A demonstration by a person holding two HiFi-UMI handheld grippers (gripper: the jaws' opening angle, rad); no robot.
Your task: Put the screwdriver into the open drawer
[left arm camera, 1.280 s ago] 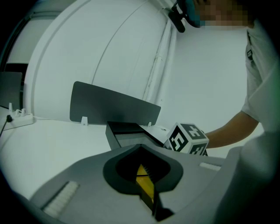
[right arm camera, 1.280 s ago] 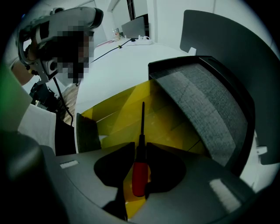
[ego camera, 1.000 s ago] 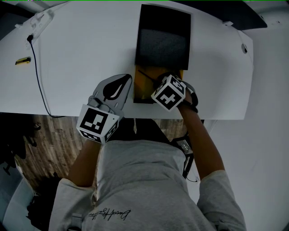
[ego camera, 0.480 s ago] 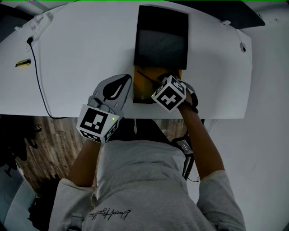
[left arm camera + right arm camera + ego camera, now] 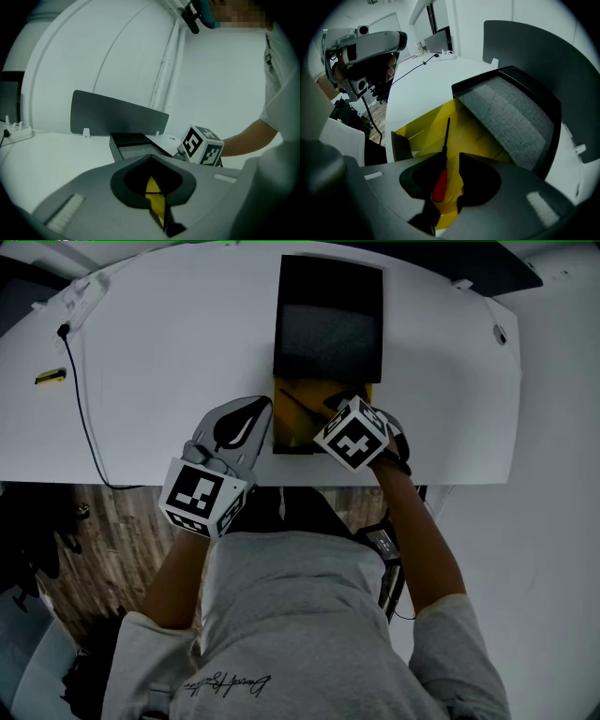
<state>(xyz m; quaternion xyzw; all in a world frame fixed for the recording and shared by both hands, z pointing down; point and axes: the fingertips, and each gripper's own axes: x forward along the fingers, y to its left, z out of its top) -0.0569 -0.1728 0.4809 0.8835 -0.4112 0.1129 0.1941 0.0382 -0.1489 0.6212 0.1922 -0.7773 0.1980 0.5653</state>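
The screwdriver (image 5: 439, 183) has a red handle and a thin black shaft. It points into the yellow open drawer (image 5: 423, 125) below the black cabinet (image 5: 506, 117). My right gripper (image 5: 449, 157) hangs over that drawer with its jaws a little apart. The handle leans on the left finger, and yellow shows between it and the right one. In the head view the right gripper (image 5: 330, 406) is above the drawer (image 5: 292, 435), and the shaft of the screwdriver (image 5: 298, 402) slants across it. My left gripper (image 5: 261, 407) rests shut on the table beside the drawer's left side, holding nothing.
The white table (image 5: 169, 343) ends just behind both grippers. A black cable (image 5: 80, 399) runs down its left part, near a small yellow-black object (image 5: 50, 377) and a white power strip (image 5: 89, 282). A grey divider panel (image 5: 117, 117) stands at the far edge.
Both grippers stay almost where they were. The view has shifted slightly, and the screwdriver keeps its slant over the drawer.
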